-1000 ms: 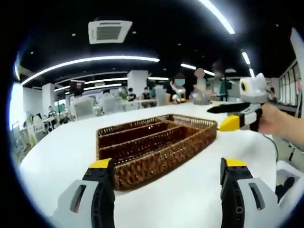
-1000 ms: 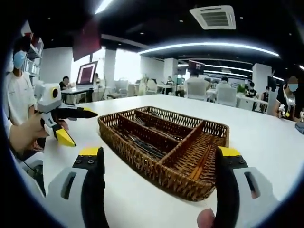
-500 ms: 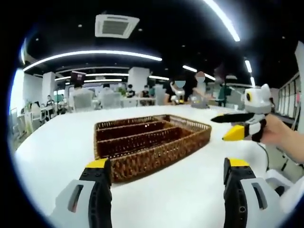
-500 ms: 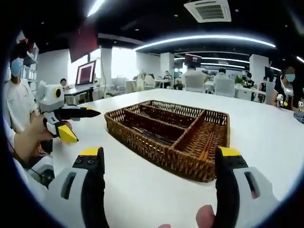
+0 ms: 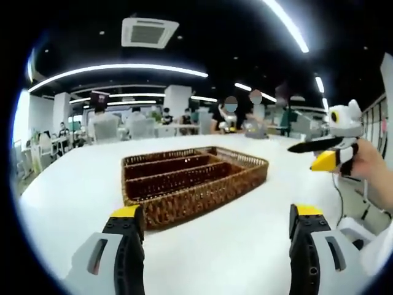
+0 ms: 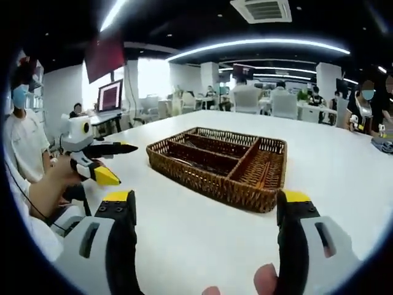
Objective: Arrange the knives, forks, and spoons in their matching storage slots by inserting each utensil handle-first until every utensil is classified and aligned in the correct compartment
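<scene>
The brown woven wicker tray (image 6: 221,169) with divided slots sits on the white table (image 6: 184,233), ahead of both grippers – utensils lie inside. The left gripper (image 5: 212,246) and right gripper (image 6: 202,239) are both spread and empty; the tray's long axis runs crosswise, about equally near each.

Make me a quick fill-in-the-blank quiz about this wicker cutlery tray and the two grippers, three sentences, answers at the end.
1. The wicker cutlery tray rests on a ____ table.
2. Both the left gripper and the right gripper have their jaws ____, with nothing between them.
3. The tips of each gripper's jaws are coloured ____.

Missing words: white; open; yellow
</scene>
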The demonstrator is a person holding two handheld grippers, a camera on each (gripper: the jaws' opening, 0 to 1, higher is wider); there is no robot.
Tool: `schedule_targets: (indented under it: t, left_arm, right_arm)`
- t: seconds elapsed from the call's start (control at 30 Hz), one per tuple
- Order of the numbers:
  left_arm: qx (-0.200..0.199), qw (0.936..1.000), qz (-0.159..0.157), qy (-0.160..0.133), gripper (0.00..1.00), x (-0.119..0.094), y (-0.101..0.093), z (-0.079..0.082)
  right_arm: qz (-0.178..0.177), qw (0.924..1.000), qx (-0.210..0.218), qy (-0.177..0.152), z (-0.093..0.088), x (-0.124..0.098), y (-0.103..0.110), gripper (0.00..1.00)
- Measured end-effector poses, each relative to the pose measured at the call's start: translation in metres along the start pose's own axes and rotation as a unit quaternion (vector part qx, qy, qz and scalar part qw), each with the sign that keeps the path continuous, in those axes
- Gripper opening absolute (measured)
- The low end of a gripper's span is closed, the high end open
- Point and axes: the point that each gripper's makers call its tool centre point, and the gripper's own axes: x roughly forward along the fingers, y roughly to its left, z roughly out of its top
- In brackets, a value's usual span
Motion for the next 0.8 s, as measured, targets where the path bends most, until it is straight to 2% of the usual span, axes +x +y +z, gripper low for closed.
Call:
schedule_targets:
  t: [0.17, 0.27, 0.3, 0.57, 0.8]
  left_arm:
    - [0.000, 1.0000, 0.000, 0.005, 0.99, 0.000, -0.001, -0.001]
    - [-0.001, 0.9999, 0.000, 0.011, 0.99, -0.001, -0.003, -0.004]
    - [-0.001, 0.9999, 0.001, 0.012, 0.99, -0.001, -0.003, -0.005]
    - [0.001, 0.9999, 0.007, 0.014, 0.99, -0.008, -0.004, -0.004]
    - [0.002, 0.9998, 0.017, 0.013, 0.99, -0.012, -0.001, -0.002]
  right_arm:
    - [-0.006, 0.9995, -0.007, 0.030, -0.004, -0.016, 0.004, 0.99]
    - [-0.014, 0.9993, -0.016, 0.032, -0.005, -0.018, 0.006, 1.00]
    - [-0.019, 0.9994, -0.019, 0.024, -0.003, -0.014, 0.006, 1.00]
    - [0.000, 0.9995, -0.008, 0.030, -0.012, 0.016, 0.014, 1.00]
    - [0.007, 0.9995, 0.000, 0.032, -0.014, 0.025, 0.018, 1.00]
